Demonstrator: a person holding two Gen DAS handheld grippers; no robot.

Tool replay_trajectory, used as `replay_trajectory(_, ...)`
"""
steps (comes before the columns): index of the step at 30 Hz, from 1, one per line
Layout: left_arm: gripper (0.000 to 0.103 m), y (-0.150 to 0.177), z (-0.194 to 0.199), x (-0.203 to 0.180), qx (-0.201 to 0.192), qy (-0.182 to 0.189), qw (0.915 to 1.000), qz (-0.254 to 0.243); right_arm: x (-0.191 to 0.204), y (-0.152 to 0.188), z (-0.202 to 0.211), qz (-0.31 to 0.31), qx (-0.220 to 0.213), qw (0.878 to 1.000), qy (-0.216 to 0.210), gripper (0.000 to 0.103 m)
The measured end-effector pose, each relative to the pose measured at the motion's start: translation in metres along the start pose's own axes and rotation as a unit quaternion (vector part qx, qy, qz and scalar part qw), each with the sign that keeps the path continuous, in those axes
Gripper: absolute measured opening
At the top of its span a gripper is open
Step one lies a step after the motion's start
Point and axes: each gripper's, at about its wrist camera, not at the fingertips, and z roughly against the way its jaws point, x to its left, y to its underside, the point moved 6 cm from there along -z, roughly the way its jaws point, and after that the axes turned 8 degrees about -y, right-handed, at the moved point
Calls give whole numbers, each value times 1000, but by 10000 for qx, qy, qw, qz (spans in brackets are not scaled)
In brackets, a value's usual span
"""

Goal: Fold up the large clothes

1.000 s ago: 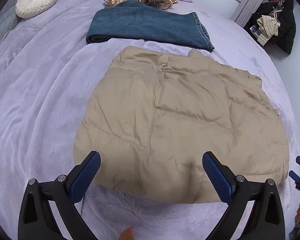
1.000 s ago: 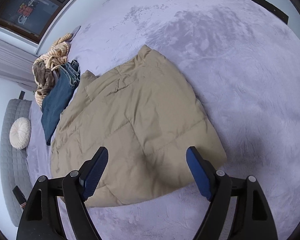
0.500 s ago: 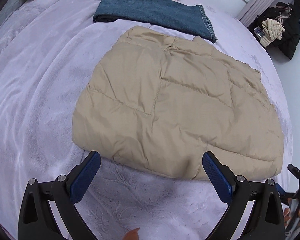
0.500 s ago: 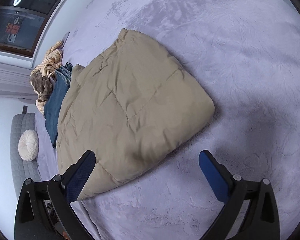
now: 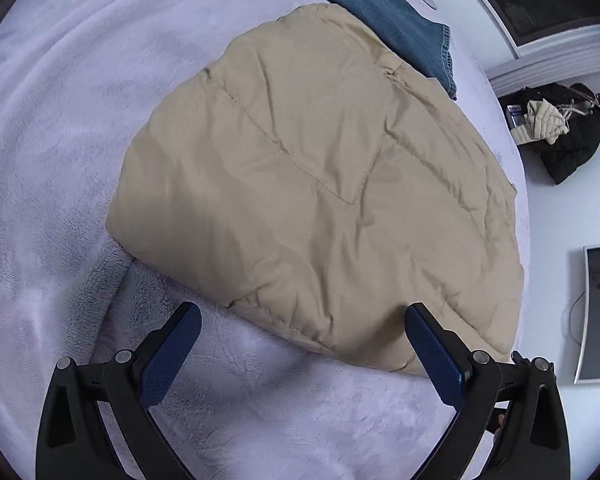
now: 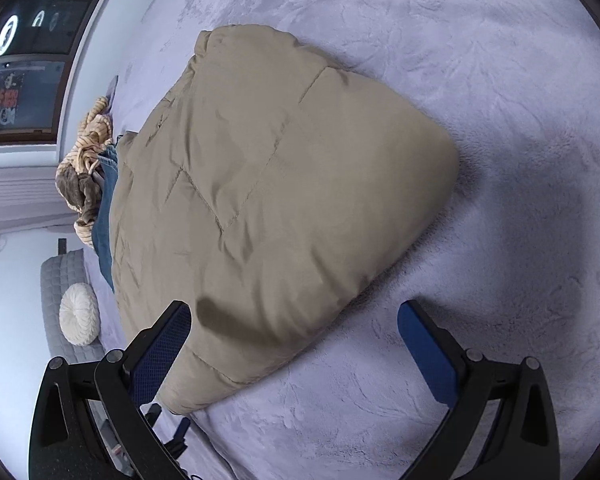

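Note:
A folded tan quilted jacket (image 5: 320, 184) lies flat on the lilac bedspread (image 5: 52, 128). My left gripper (image 5: 302, 338) hovers open over the jacket's near edge, its blue pads on either side and nothing pinched between them. In the right wrist view the same tan jacket (image 6: 268, 200) fills the middle. My right gripper (image 6: 294, 334) stands wide open just above the jacket's near corner, apart from the fabric. The left gripper's tip (image 6: 180, 432) shows at the bottom left of that view.
Folded blue jeans (image 5: 384, 12) lie just beyond the jacket, with a heap of striped and brown clothes (image 6: 86, 176) behind them. A white round cushion (image 6: 79, 314) rests against a grey headboard. Dark clothes (image 5: 560, 132) are piled on the floor off the bed's edge.
Both grippers have sunk toward the jacket's near edge and rolled, so the jacket looms larger and tilted. The right gripper's jaws have widened.

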Motion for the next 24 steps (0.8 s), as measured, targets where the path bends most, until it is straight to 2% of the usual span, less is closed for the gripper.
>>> replay_trajectory(11, 102, -35, -22, -6, -385, 387, 9973, 488, 29, -13, -26, -97, -75, 9944, -1048, 103)
replay_trajectory(19, 101, -56, -45, -9, -507, 470, 9944, 805, 31, -18, -62, -86, 265, 9961, -841, 103)
replay_trajectory(21, 83, -61, -42, -9, -655, 566, 9920, 914, 31, -18, -64, -117, 285, 9958, -861, 103)
replay_trajectory(22, 57, -62, -40, -7, -695, 637, 9914, 905, 31, -18, -63, -150, 280, 9956, -884, 103)
replay_trajectory(23, 42, -63, -37, -8, -719, 764, 9904, 895, 31, -18, -62, -199, 275, 9951, -925, 103)
replay_trajectory(24, 37, -67, -36, -10, -758, 773, 9903, 870, 30, -18, -61, -259, 264, 9947, -958, 102)
